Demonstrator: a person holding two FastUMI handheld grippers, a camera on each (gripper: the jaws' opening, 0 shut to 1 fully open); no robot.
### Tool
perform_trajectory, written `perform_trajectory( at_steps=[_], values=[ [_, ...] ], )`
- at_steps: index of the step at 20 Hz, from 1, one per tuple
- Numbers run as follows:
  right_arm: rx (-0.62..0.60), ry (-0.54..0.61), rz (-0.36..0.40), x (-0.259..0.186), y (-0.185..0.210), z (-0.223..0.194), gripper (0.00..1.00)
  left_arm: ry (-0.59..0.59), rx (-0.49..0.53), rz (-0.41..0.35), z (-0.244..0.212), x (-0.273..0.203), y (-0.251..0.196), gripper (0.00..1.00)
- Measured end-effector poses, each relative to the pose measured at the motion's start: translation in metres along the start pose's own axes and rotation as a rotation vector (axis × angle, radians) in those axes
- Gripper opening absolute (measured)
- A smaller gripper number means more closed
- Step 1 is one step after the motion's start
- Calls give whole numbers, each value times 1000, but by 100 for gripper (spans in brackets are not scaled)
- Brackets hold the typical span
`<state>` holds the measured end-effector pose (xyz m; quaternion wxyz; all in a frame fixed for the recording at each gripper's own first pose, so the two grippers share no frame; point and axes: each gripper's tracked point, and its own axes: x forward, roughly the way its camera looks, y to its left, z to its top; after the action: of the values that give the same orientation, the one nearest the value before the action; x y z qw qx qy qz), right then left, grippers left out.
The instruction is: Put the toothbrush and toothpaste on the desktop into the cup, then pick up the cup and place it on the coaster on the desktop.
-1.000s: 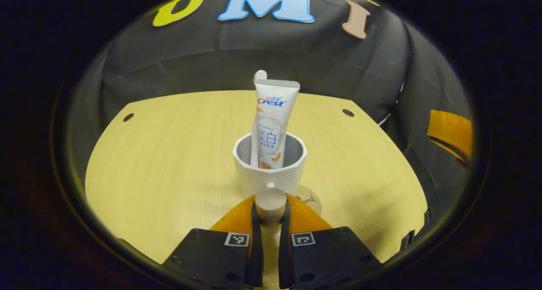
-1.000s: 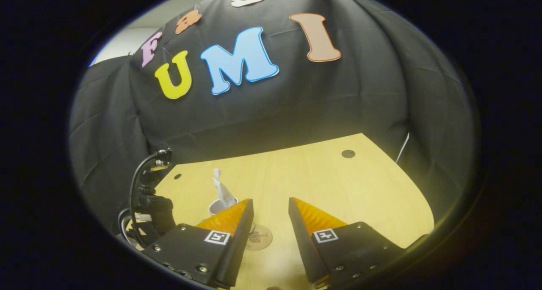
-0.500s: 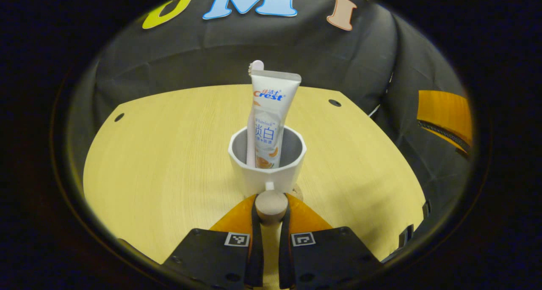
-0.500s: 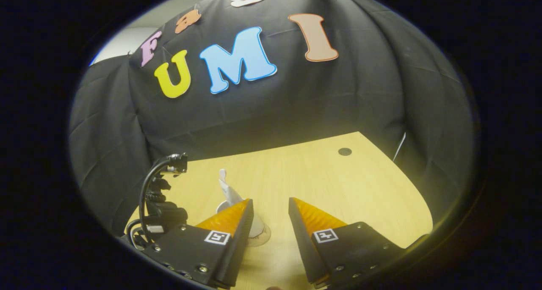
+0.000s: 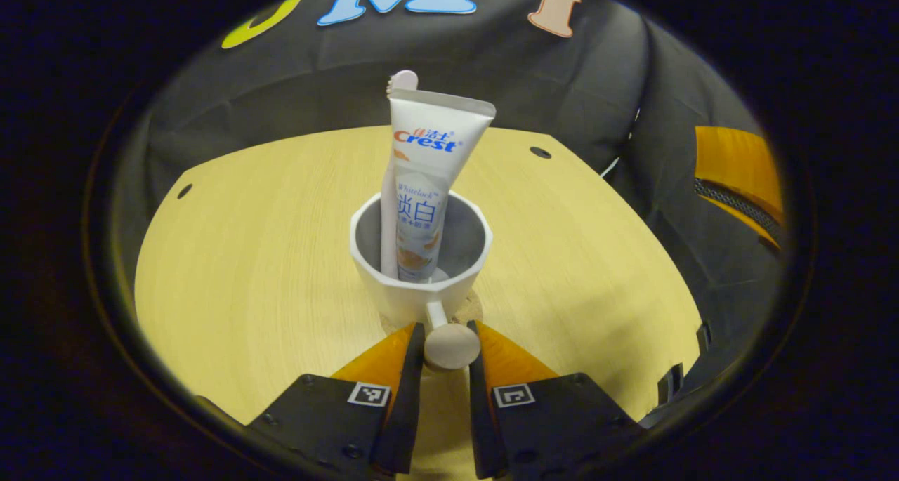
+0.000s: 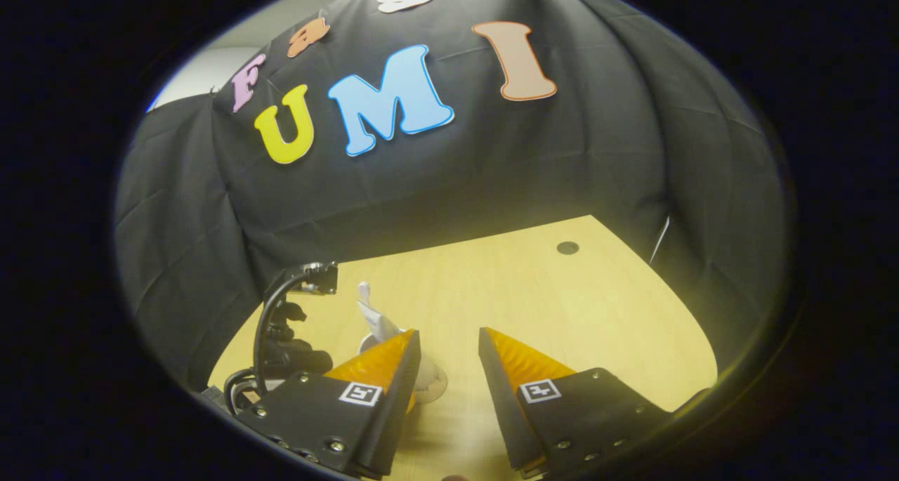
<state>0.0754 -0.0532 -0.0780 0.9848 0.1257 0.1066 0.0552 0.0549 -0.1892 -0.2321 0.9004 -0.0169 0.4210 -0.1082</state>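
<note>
A white cup (image 5: 407, 295) stands on the wooden coaster (image 5: 477, 304), of which only slivers show under its base. The toothpaste tube (image 5: 425, 179) and the white toothbrush (image 5: 402, 81) stand upright inside it. My left gripper (image 5: 447, 325) is low behind the cup, its fingers slightly parted, with the round knob of the cup handle (image 5: 451, 347) between the tips. My right gripper (image 6: 449, 333) hovers open and empty to the right. In the right gripper view the cup (image 6: 423, 381) peeks out behind one finger, with the left gripper's body (image 6: 288, 347) beside it.
The light wooden tabletop (image 5: 253, 256) has small dark holes (image 5: 540, 152) near its far corners. Black cloth walls close in behind and at both sides. A finger of the right gripper (image 5: 737, 175) shows off the table's right edge.
The cup came down onto the coaster and now looks closer and lower. My left gripper's fingers have spread apart from their tight hold on the handle knob. The right gripper barely moved.
</note>
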Motion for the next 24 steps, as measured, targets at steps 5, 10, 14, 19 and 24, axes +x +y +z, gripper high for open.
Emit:
perform_trajectory(
  at_steps=[5,10,14,19,24],
  values=[
    [0,-8,11,-4,-5,3,57,-6,-48,-19,-1,-3,-11,73],
    [-25,-29,25,-10,-9,11,57,-63,-69,-4,8,-23,-12,82],
    [-75,-68,24,-20,-8,20,57,-168,-74,21,27,-58,-11,89],
    [-129,-133,23,-40,5,35,57,-368,-64,72,68,-117,0,88],
    [-175,-224,16,-62,25,55,57,-554,-71,115,101,-170,21,87]
  ],
)
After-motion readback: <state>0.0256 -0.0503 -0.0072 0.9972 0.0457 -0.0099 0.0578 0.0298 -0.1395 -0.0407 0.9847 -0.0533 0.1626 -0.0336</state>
